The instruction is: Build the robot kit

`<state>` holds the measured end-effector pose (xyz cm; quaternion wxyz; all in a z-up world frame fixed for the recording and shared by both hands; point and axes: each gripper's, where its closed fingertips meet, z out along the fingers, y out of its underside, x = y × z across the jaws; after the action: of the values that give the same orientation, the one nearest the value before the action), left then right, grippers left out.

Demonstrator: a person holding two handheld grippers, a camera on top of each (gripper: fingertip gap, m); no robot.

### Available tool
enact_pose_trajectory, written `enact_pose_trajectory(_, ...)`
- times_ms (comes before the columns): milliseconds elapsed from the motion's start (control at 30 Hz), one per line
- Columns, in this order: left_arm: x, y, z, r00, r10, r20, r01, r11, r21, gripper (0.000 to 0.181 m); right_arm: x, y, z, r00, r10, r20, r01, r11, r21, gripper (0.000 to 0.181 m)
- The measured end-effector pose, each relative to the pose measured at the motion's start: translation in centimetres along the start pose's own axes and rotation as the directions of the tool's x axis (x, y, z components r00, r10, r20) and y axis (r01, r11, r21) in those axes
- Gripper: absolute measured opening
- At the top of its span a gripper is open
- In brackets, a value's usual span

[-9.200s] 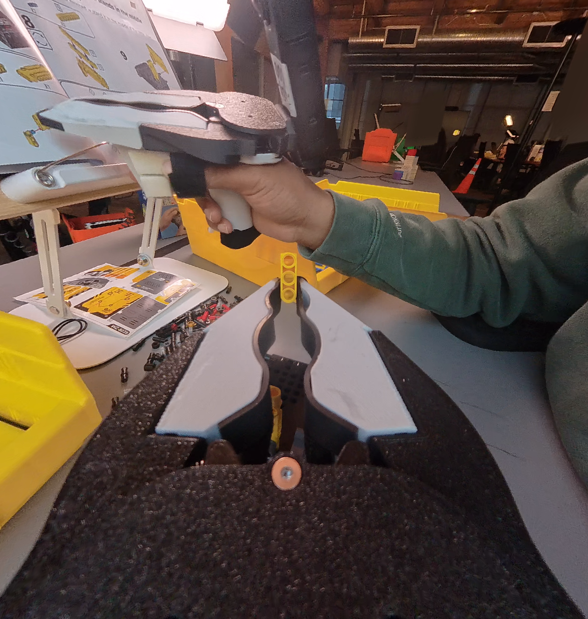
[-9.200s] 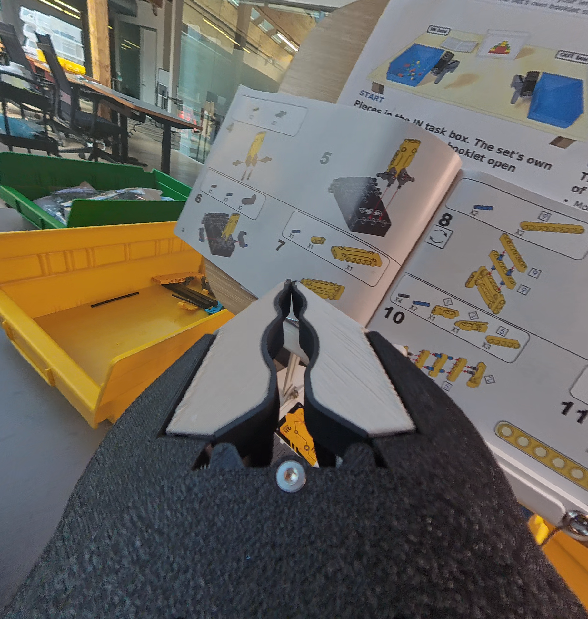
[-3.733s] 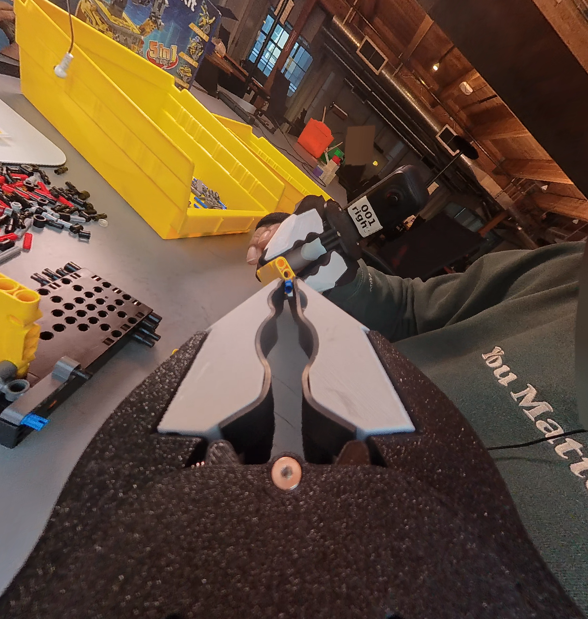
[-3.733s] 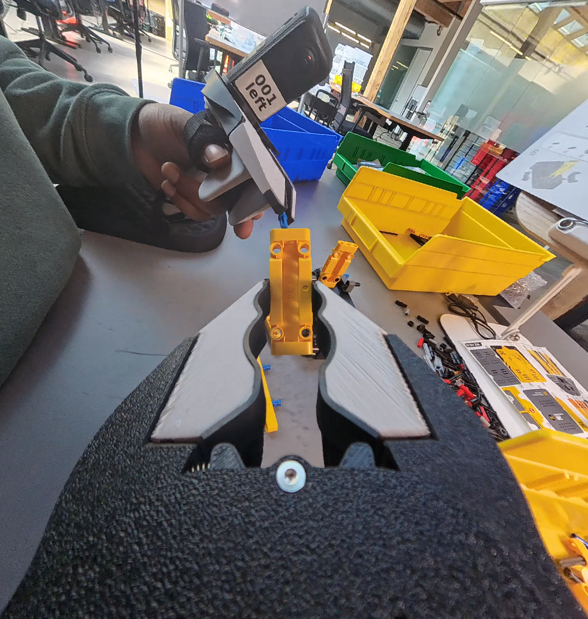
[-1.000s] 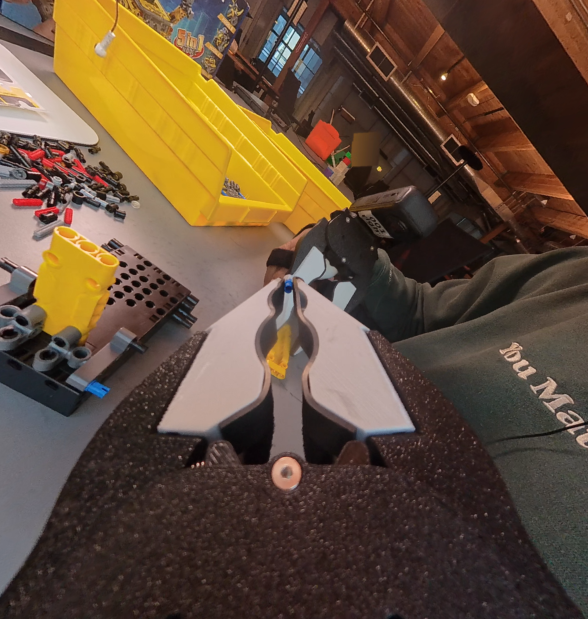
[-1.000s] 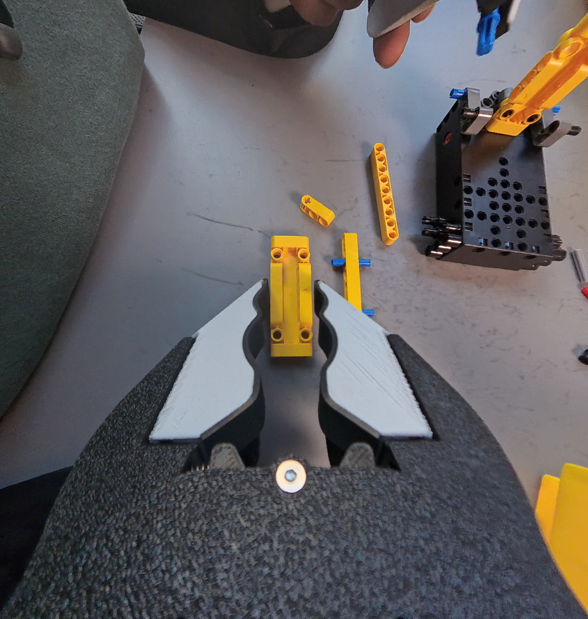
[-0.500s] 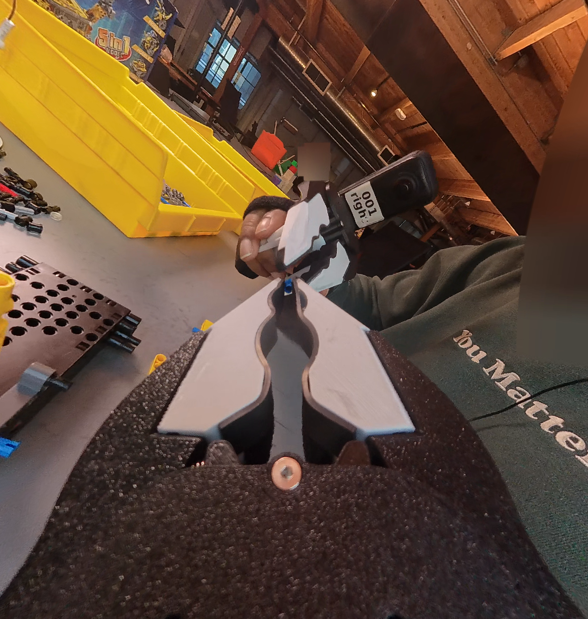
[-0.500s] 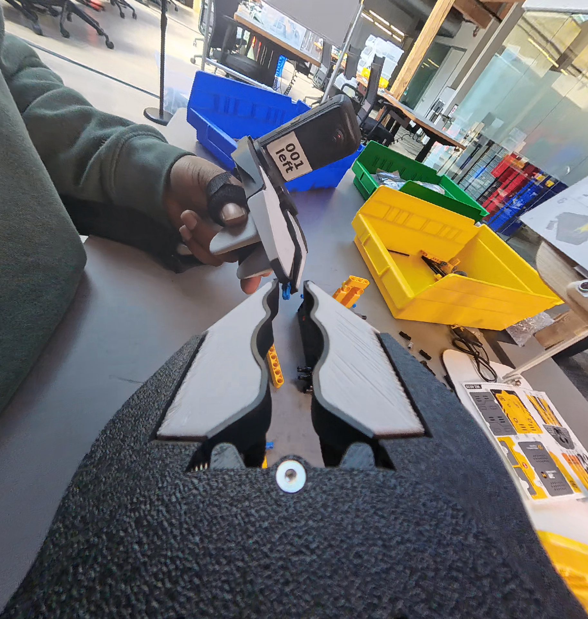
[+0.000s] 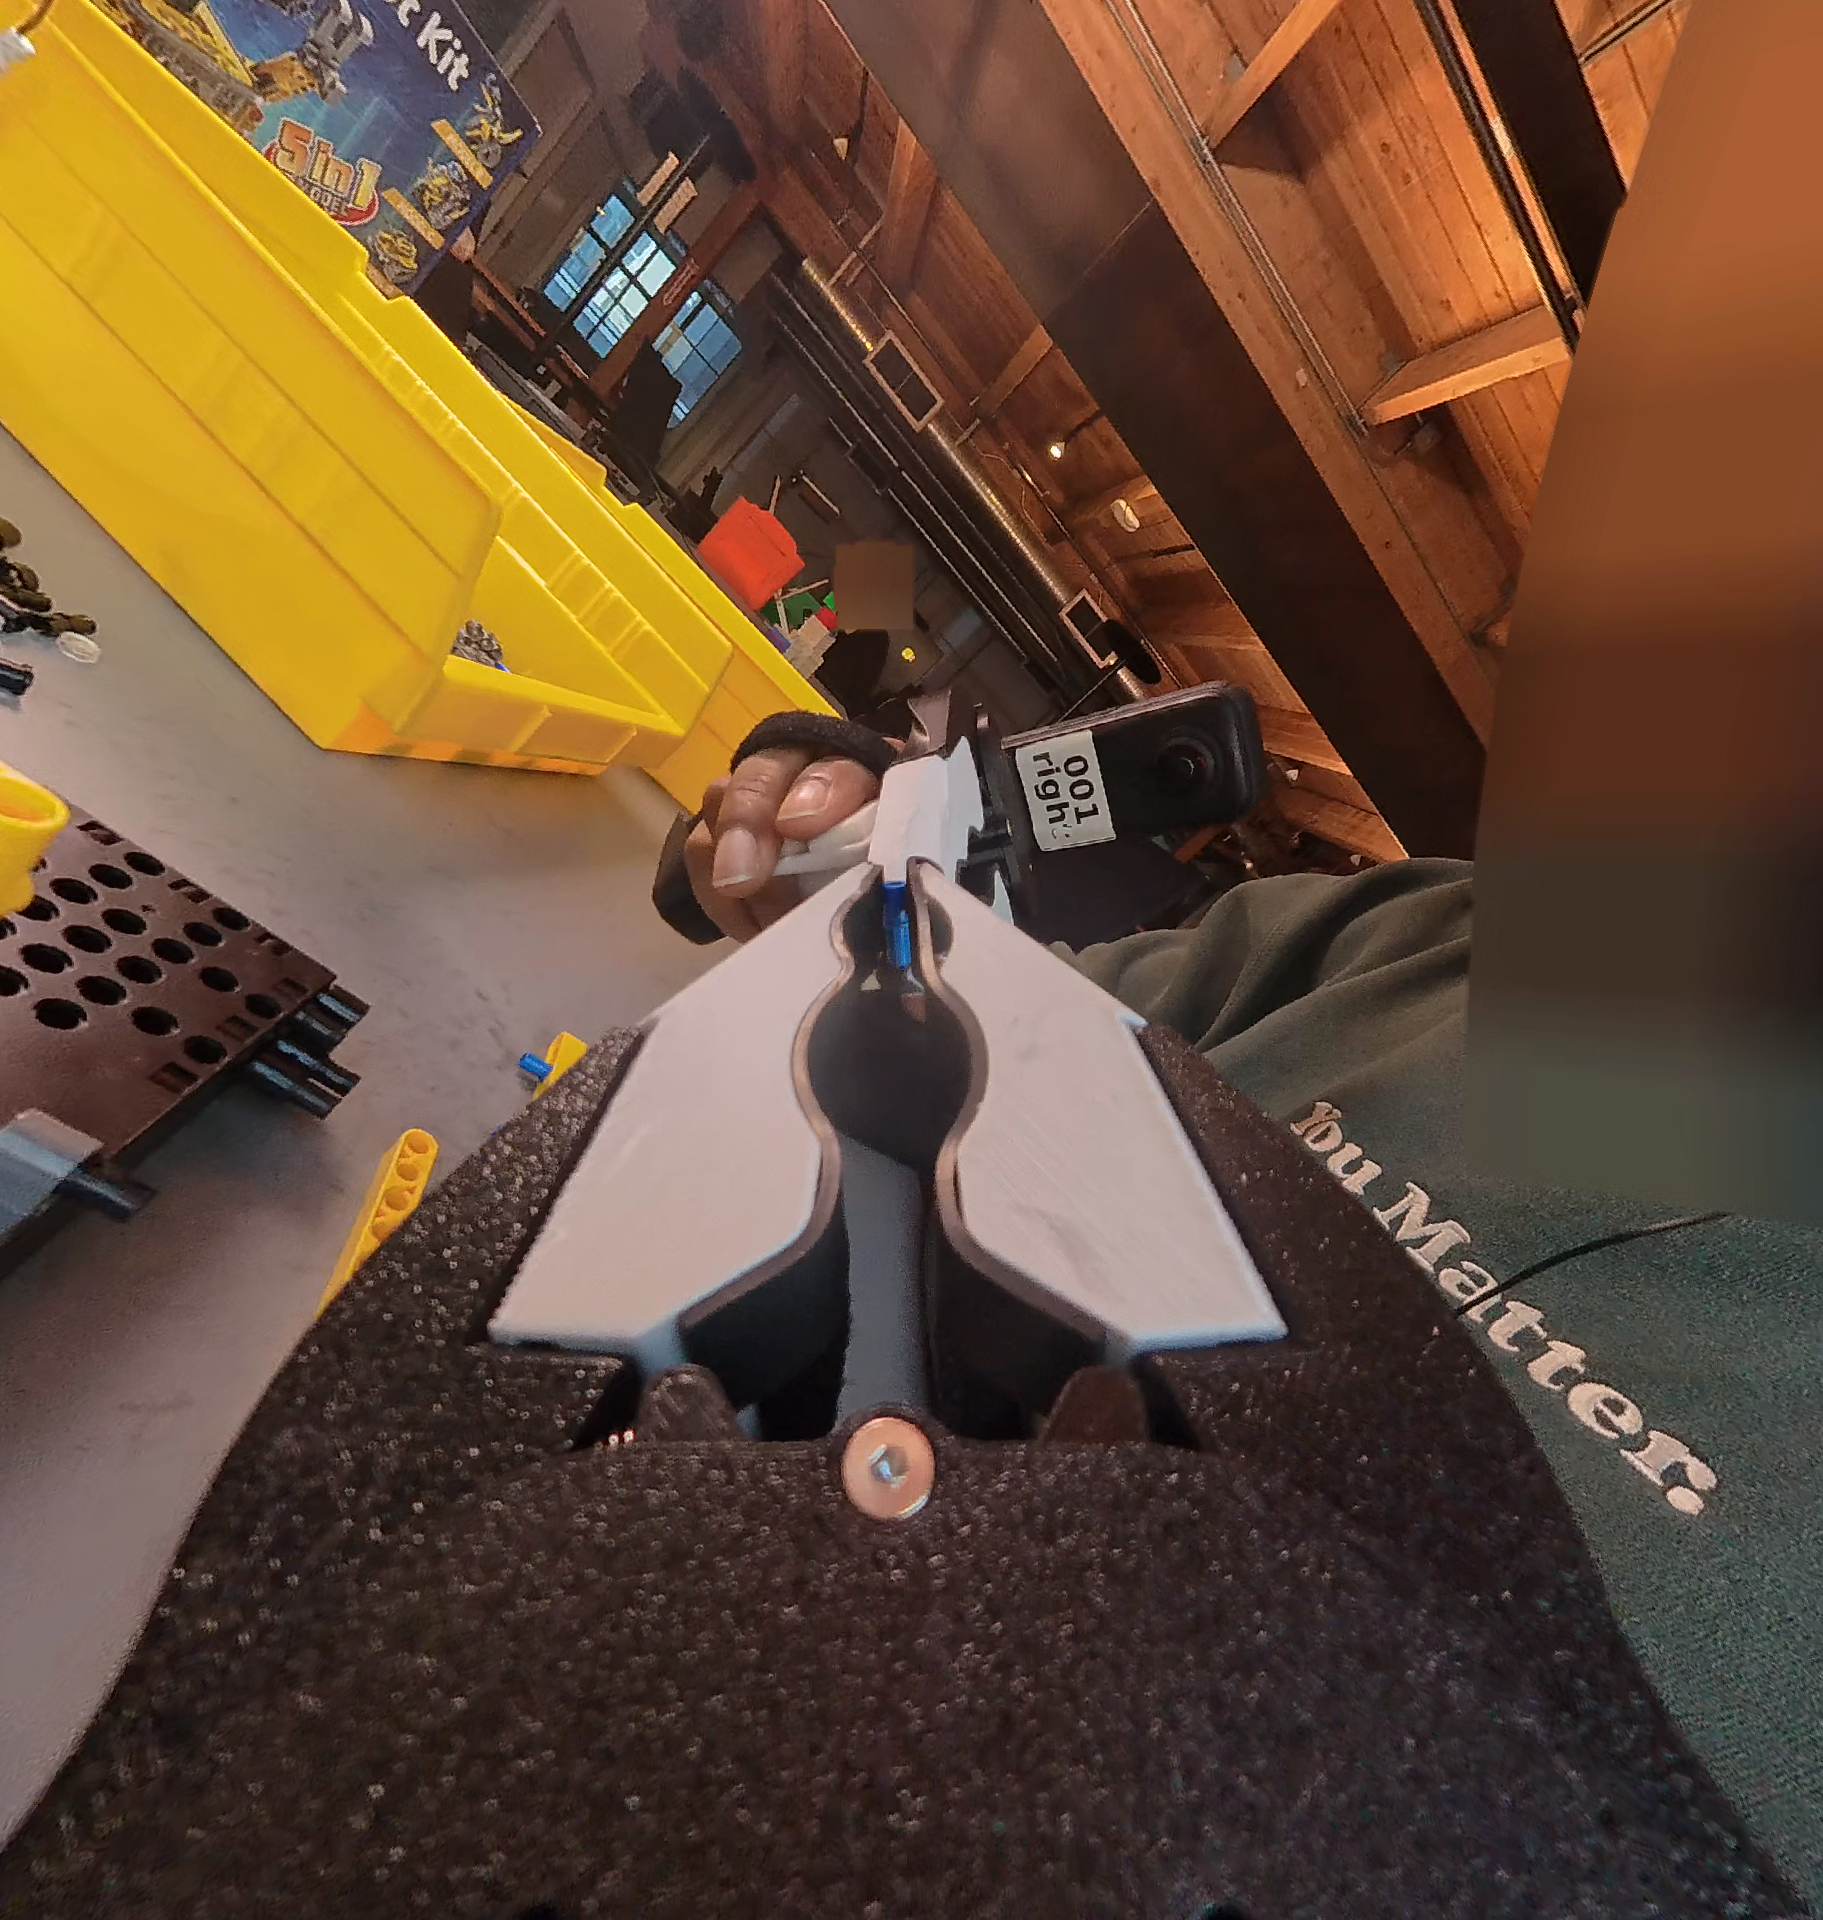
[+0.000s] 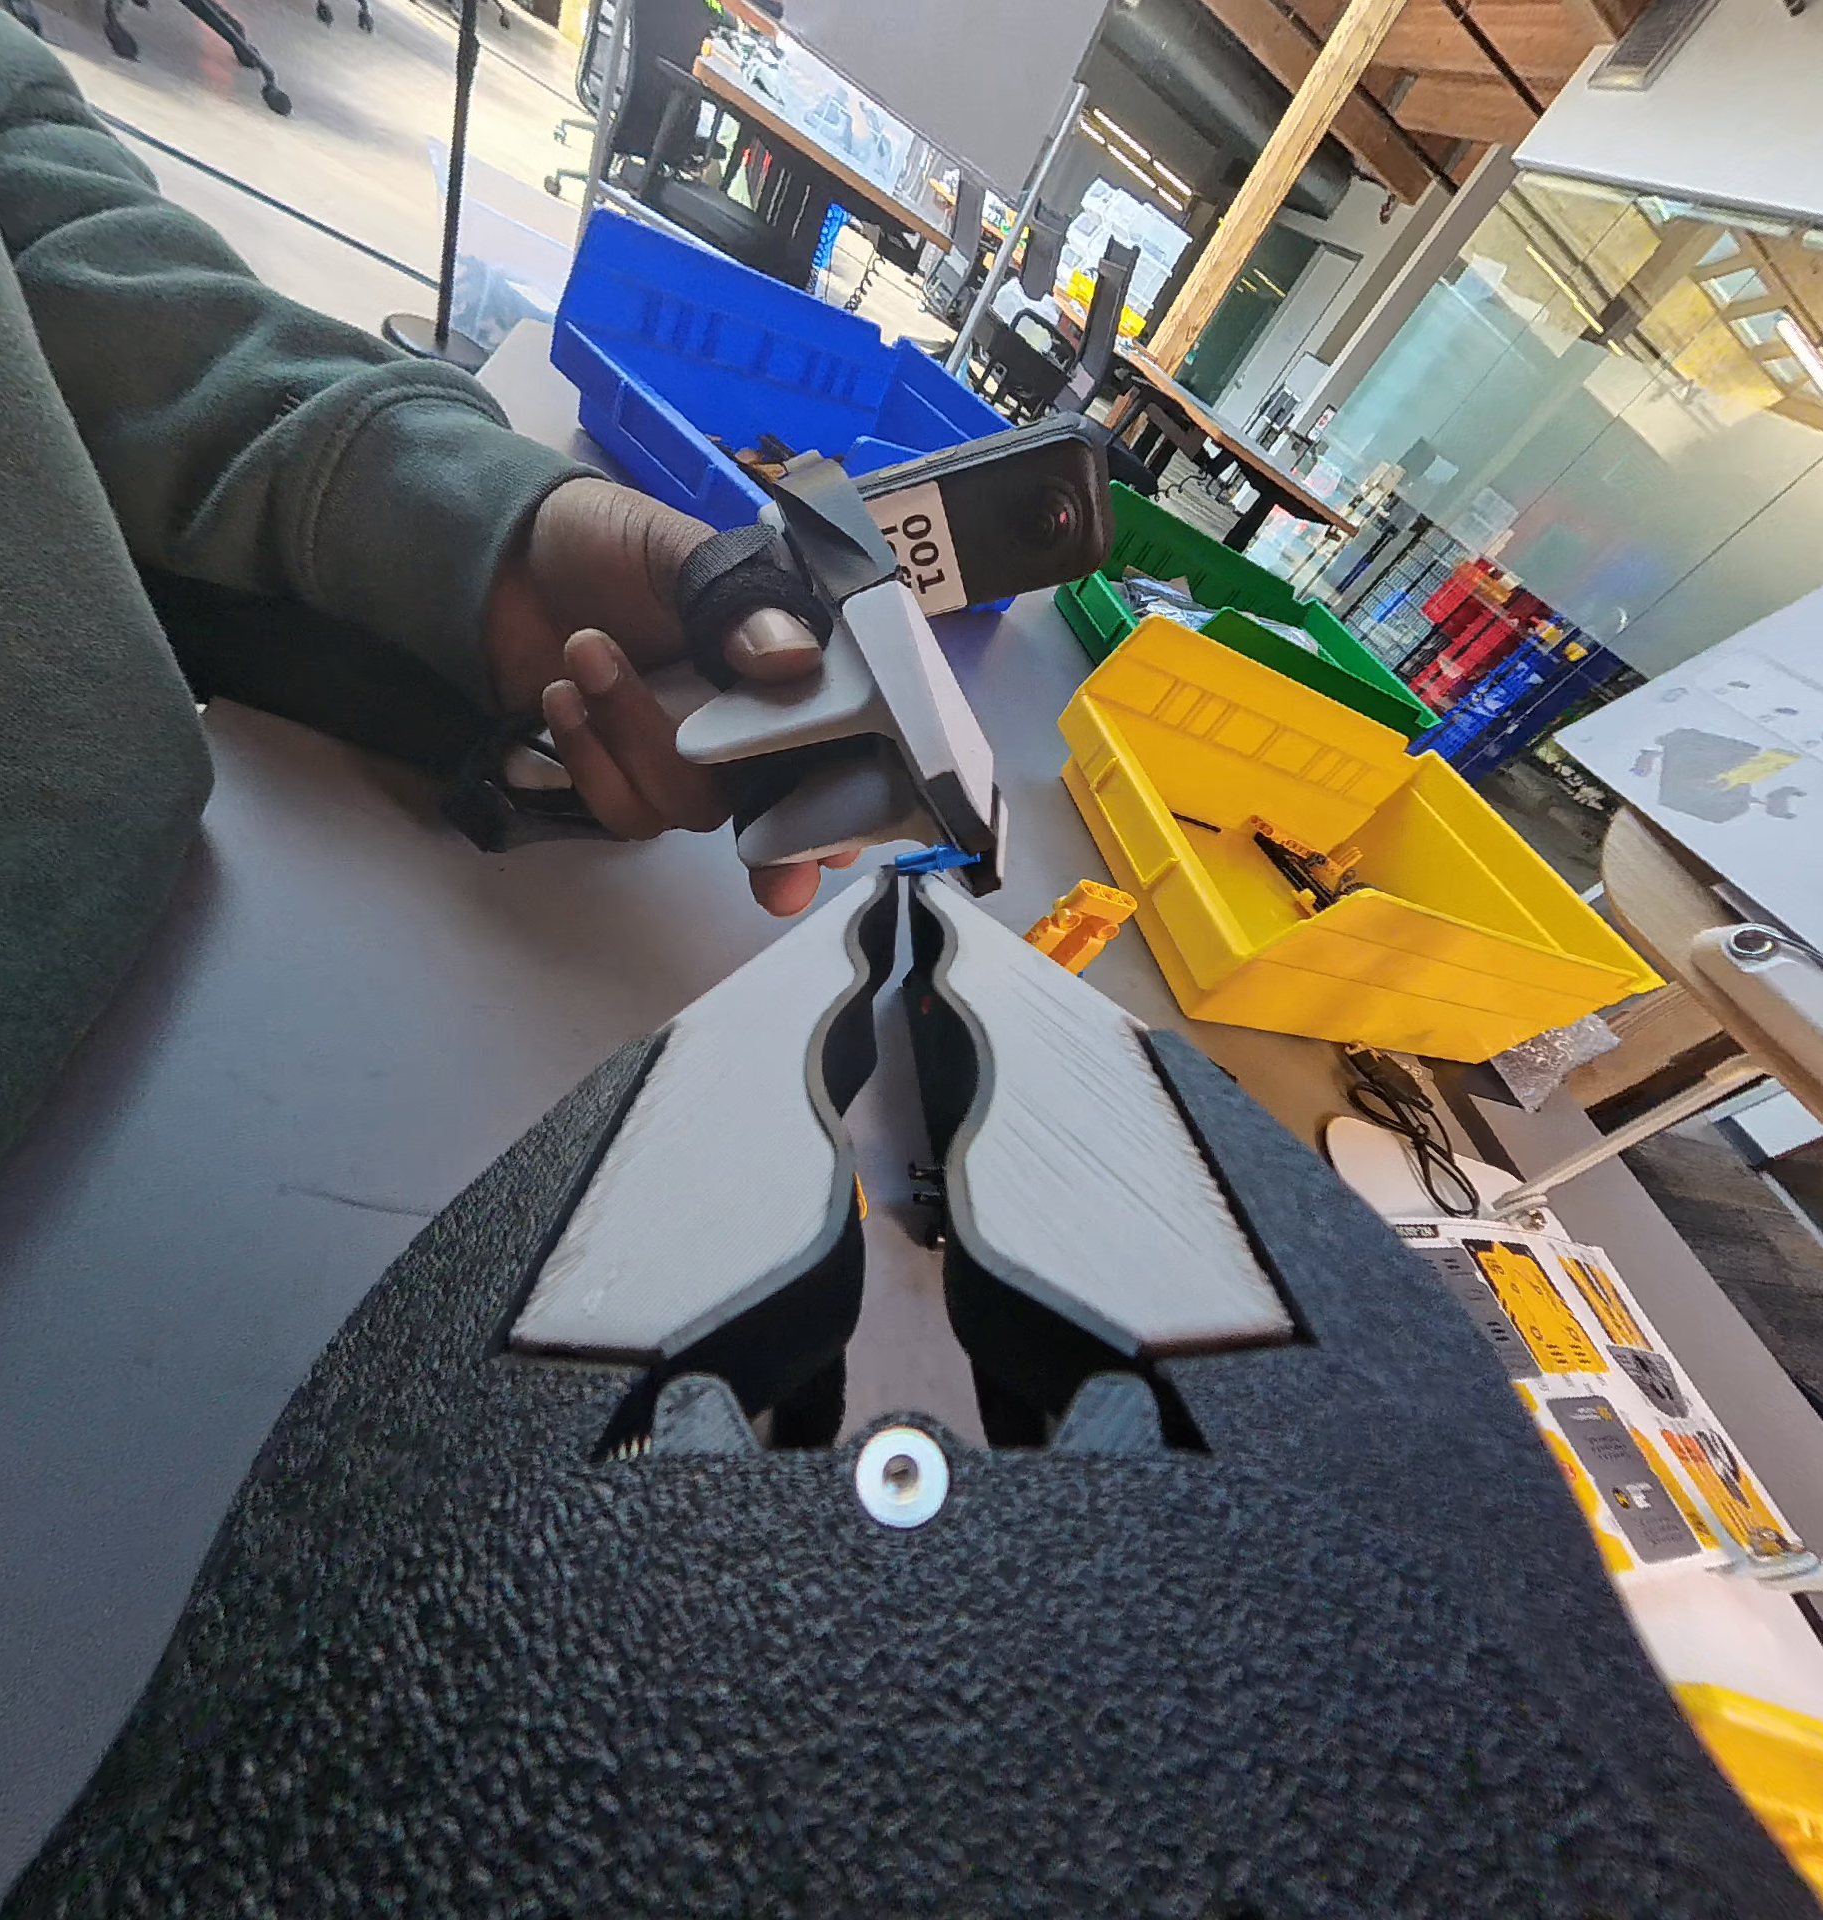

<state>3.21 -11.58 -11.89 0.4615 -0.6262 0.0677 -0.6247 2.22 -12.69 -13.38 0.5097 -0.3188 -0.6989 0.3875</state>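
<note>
The left gripper [image 9: 894,902] has its two grey fingers pressed together on a small blue connector pin [image 9: 895,928], pinching it near the fingertips so that one end pokes out past them. The right gripper [image 10: 905,891] points at it head-on; its fingers are nearly closed at the tips, and those tips meet the free end of the same pin [image 10: 933,860]. Whether they actually clamp it cannot be told from these views. Both tools are held up above the grey table [image 10: 294,997], each in one of the person's hands, with green sleeves behind.

The pin looks like hard, smooth plastic, very light and stiff. It would likely slip or flick away under an off-centre squeeze, so a hold across its middle, square to the finger pads, seems safest.

Further out on the table lie a black perforated plate [image 9: 148,956], a yellow beam [image 9: 382,1210] and a yellow block [image 10: 1078,920]. Beyond these sit a yellow bin [image 10: 1291,821], a blue bin [image 10: 741,364], a green bin [image 10: 1208,582] and a printed instruction sheet [image 10: 1603,1382].
</note>
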Motion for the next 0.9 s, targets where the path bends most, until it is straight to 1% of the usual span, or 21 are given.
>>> enact_pose_trajectory(133,-0.2,-0.2,0.0,0.999,-0.033,-0.004,0.033,0.999,0.021,0.003,0.3,0.1,0.3,0.999,0.011,-0.036,-0.011,1.0,0.003,0.002)
enact_pose_trajectory(233,-0.5,-0.5,-0.2,0.999,-0.048,0.0,0.048,0.998,0.04,0.003,0.7,0.2,0.3,0.996,0.052,-0.068,-0.052,0.999,0.01,0.007)
enact_pose_trajectory(300,-0.5,-0.6,-0.3,0.998,-0.066,-0.009,0.067,0.997,0.05,0.003,0.9,0.2,0.2,0.995,0.062,-0.073,-0.061,0.998,0.016,0.007)
enact_pose_trajectory(433,-0.4,-0.6,-0.3,0.996,-0.09,-0.029,0.092,0.994,0.053,0.003,0.9,0.2,0.1,0.995,-0.031,-0.093,0.032,0.999,0.01,0.012)
enact_pose_trajectory(533,-0.5,-0.7,-0.4,0.993,-0.111,-0.038,0.114,0.991,0.063,0.003,1.0,0.2,0.1,0.991,-0.074,-0.116,0.074,0.997,-0.003,0.016)
enact_pose_trajectory(567,-0.5,-0.7,-0.4,0.992,-0.117,-0.041,0.119,0.991,0.063,0.003,1.3,0.0,0.0,0.988,-0.082,-0.133,0.083,0.997,0.002,0.023)
enact_pose_trajectory(700,-0.3,0.2,0.2,0.993,-0.111,-0.04,0.112,0.994,0.015,0.003,1.3,0.0,0.0,0.989,-0.088,-0.119,0.089,0.996,-0.002,0.027)
enact_pose_trajectory(900,-0.3,1.8,0.9,0.987,-0.153,-0.045,0.15,0.986,-0.069,0.003,0.0,0.4,0.4,0.983,-0.166,-0.082,0.165,0.986,-0.011,0.015)
